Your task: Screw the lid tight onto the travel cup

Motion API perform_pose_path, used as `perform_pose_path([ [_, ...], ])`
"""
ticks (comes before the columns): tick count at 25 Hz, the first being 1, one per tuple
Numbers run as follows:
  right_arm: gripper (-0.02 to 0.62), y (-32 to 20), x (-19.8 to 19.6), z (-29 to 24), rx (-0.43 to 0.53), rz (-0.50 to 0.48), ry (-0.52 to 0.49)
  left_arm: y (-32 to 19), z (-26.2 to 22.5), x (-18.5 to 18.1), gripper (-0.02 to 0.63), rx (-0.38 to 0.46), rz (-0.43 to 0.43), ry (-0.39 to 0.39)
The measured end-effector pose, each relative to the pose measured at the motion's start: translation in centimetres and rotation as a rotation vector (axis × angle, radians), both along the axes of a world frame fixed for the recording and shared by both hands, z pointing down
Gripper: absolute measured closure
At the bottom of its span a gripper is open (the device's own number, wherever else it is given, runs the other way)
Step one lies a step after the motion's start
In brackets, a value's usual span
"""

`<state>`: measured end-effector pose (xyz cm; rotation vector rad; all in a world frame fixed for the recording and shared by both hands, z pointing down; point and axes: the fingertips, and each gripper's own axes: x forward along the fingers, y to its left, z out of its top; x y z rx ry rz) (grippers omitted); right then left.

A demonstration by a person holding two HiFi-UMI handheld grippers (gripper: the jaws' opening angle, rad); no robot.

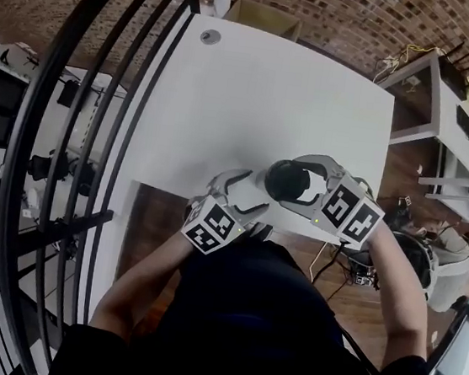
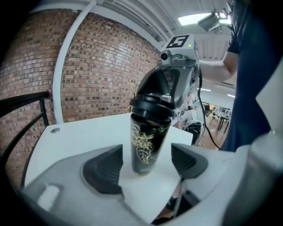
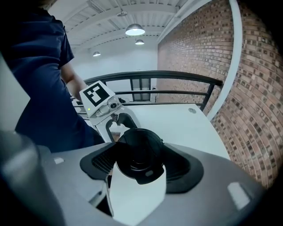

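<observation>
The right gripper (image 3: 140, 164) pinches the black lid (image 3: 139, 152) from above, its fingers (image 3: 101, 162) pressed against the rim on both sides. The lid sits on top of the travel cup (image 2: 148, 141), which is black with a gold pattern and leans slightly. The left gripper (image 2: 147, 165) has its fingers (image 2: 105, 170) spread to either side of the cup's lower body, with a gap on each side. Whether the cup's base touches the white worktop (image 1: 263, 92) cannot be told. Cup and grippers are at the worktop's near edge, close to the person (image 1: 243, 328). A black railing (image 1: 81, 121) runs along the worktop's left side, and a brick wall (image 2: 101, 66) stands beyond.
</observation>
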<state>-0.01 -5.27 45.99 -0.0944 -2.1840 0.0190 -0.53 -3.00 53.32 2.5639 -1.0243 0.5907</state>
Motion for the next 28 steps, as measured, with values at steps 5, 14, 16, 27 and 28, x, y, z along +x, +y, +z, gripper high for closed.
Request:
perform_pose_path([
  [5, 0.261, 0.3, -0.4, 0.4, 0.001, -0.056, -0.003, -0.7, 0.5, 1.2, 0.225, 0.055, 0.138, -0.071],
  [14, 0.261, -0.3, 0.4, 0.8, -0.003, -0.031, 0.029, -3.2, 1.2, 4.2, 0.204, 0.136, 0.33, -0.145],
  [16, 0.261, -0.5, 0.1, 1.1, 0.011, 0.011, 0.056, -3.3, 1.5, 4.3, 0.209, 0.146, 0.327, -0.139],
  [27, 0.261, -1.4, 1.2, 1.2, -0.048, 0.221, 0.108, -3.7, 0.7, 4.7, 0.192, 0.181, 0.124, -0.012],
  [28, 0.261, -1.0, 0.9, 1.2, -0.032, 0.115, 0.104, -3.5, 0.8, 4.4, 0.187, 0.176, 0.197, -0.014],
])
